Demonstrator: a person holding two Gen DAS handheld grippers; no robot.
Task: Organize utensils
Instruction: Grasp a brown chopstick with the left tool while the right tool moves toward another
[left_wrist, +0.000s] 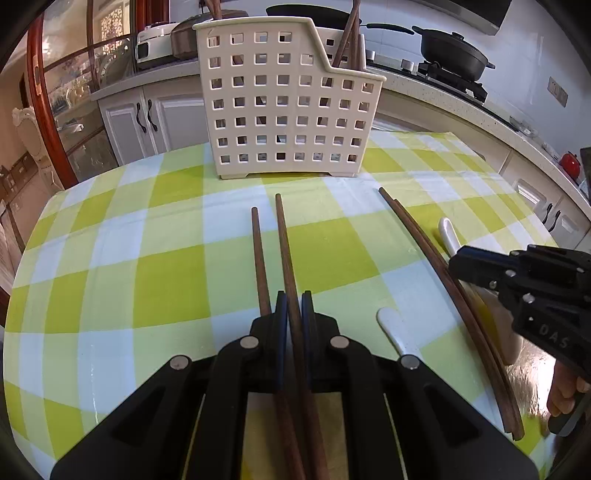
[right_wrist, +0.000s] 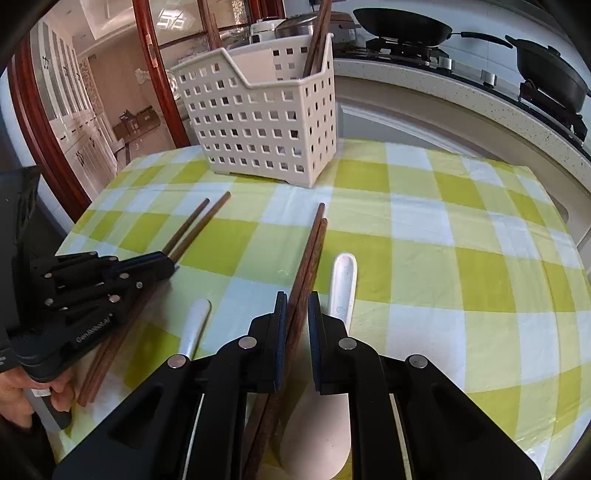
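Chopsticks, dark brown wood, lie in two pairs on a worktop (left_wrist: 110, 229) covered by a green, white and pale blue checked cloth. The left pair (left_wrist: 284, 258) points away toward a holder. One stick of this pair runs straight between the fingers of the left gripper (left_wrist: 294, 306), whose blue-padded jaws are clenched on it; the other stick lies just beside the outside of the gripper's left finger. In the right wrist view this same gripper (right_wrist: 162, 264) sits low over the sticks at the left.

The right pair (right_wrist: 310, 254) lies with its two sticks touching side by side. It passes between the fingers of the right gripper (right_wrist: 297, 310), pressed against the left pad, with a narrow gap to the right pad, so I cannot tell whether the grip is closed on them.

Two white ceramic spoons lie on the cloth as well. One spoon (right_wrist: 343, 280) lies just right of the right pair, its handle pointing away and its bowl under the right gripper. The other spoon (right_wrist: 195, 325) lies between the two pairs of chopsticks.

A cream plastic holder (left_wrist: 284, 107) with square holes stands upright at the far edge of the cloth, well apart from both grippers. More chopsticks (left_wrist: 349, 37) stand leaning in its right compartment.

Behind it runs a kitchen counter with black pans (right_wrist: 402, 24) on a stove.
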